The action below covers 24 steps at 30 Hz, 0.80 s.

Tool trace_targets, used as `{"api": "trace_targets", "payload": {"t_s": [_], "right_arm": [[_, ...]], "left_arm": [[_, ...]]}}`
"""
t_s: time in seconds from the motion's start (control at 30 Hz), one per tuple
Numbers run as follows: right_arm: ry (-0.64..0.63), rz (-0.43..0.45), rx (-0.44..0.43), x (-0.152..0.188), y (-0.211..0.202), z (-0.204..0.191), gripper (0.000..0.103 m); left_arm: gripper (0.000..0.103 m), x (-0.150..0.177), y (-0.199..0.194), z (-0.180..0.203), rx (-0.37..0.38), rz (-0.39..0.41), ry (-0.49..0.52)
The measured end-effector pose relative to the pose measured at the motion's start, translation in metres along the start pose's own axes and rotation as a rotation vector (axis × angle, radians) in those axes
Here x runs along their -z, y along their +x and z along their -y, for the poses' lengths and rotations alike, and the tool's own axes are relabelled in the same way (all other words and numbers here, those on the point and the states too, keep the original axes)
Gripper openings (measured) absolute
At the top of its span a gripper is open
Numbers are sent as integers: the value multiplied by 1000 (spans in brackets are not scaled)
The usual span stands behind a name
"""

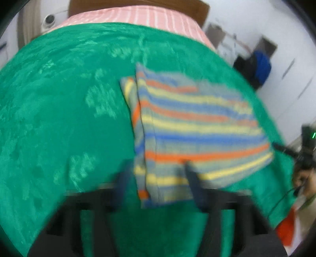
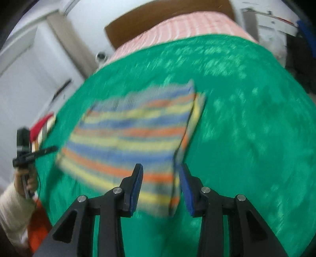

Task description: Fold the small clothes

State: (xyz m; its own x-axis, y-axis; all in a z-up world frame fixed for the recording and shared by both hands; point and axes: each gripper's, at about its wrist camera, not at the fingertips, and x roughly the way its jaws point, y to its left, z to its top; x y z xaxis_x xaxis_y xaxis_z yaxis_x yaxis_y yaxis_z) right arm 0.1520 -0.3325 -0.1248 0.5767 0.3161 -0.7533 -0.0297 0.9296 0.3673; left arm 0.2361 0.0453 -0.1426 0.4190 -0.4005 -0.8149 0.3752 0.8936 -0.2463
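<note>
We see a green cover (image 1: 59, 118) filling most of both views, spread over a bed, with a pink striped sheet (image 1: 138, 17) showing past its far edge at 12 o'clock and a brown headboard (image 1: 177, 6) behind that

The striped cloth (image 1: 193, 128) lies folded flat on the green cover, a rectangle in blue, yellow and orange bands, with a lower layer peeking out along one long edge. In the left wrist view it sits centre to 3 o'clock; in the right wrist view (image 2: 134, 138) it sits centre to 9 o'clock. Both views are motion-blurred, so we can't read finer creases

Left gripper (image 1: 156, 170): fingers spread wide, nothing between them; the near corner of the cloth lies in the gap at 6 o'clock, and we can't tell if the tips touch it. It also shows in the right wrist view at 9 o'clock (image 2: 49, 149), off the cover's edge, held in a hand (image 2: 25, 179) with a cream sleeve

Right gripper (image 2: 161, 168): blue-padded fingers apart, the cloth's near edge lying between and under them at 6 o'clock, not pinched

Red-orange fabric (image 1: 286, 231) sits at 4 o'clock past the cover's edge in the left wrist view
</note>
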Motion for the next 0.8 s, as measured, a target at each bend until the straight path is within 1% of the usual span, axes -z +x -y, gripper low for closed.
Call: {"api": "trace_targets", "payload": {"t_s": [0.03, 0.07, 0.1, 0.13, 0.17, 0.23, 0.3, 0.33, 0.37, 0.4, 0.43, 0.47, 0.5, 0.53, 0.57, 0.63, 0.67, 0.73, 0.8], "right_arm": [[-2, -32, 2, 5, 12, 2, 36], [17, -80, -8, 8, 24, 3, 6], [33, -110, 17, 13, 29, 6, 4], [49, -119, 44, 14, 30, 9, 4], [65, -115, 50, 16, 27, 11, 4], [65, -107, 68, 18, 21, 13, 4], [87, -147, 75, 26, 37, 18, 4], [101, -149, 75, 26, 44, 19, 4], [103, -137, 77, 26, 45, 19, 4], [101, -117, 82, 26, 43, 18, 5], [98, -95, 81, 26, 39, 17, 12], [92, -64, 87, 29, 29, 14, 26], [80, -34, 110, 33, 20, 11, 43], [68, -1, 129, 38, 9, 6, 50], [48, 58, 140, 46, -7, 1, 55], [23, 118, 158, 59, -26, -7, 57], [16, 148, 172, 68, -32, -11, 58], [20, 193, 203, 83, -37, -12, 61], [28, 223, 244, 95, -37, -8, 62]], "left_arm": [[2, 5, 5, 2, -11, -28, -9], [1, 9, 3, 0, -19, -26, -23], [1, 13, -4, -4, -26, -9, -26], [1, 18, -11, -6, -26, 2, -32], [1, 24, -15, -12, -16, 2, -43], [1, 29, -5, -19, -27, -20, -53], [1, 32, 4, -16, -44, -22, -44], [3, 32, 4, -12, -60, -10, -22], [10, 33, 2, -10, -70, -2, -17], [12, 33, -1, -9, -74, -1, -27], [24, 37, -9, -9, -75, 3, -47], [47, 41, -15, -10, -85, 16, -59], [57, 46, -25, -10, -103, 43, -65], [71, 53, -37, -8, -125, 84, -64], [80, 60, -45, -6, -146, 122, -62], [88, 73, -56, -6, -200, 185, -73], [91, 77, -57, -6, -224, 206, -85], [91, 84, -53, -7, -272, 238, -98], [91, 87, -40, -6, -323, 234, -84]]}}
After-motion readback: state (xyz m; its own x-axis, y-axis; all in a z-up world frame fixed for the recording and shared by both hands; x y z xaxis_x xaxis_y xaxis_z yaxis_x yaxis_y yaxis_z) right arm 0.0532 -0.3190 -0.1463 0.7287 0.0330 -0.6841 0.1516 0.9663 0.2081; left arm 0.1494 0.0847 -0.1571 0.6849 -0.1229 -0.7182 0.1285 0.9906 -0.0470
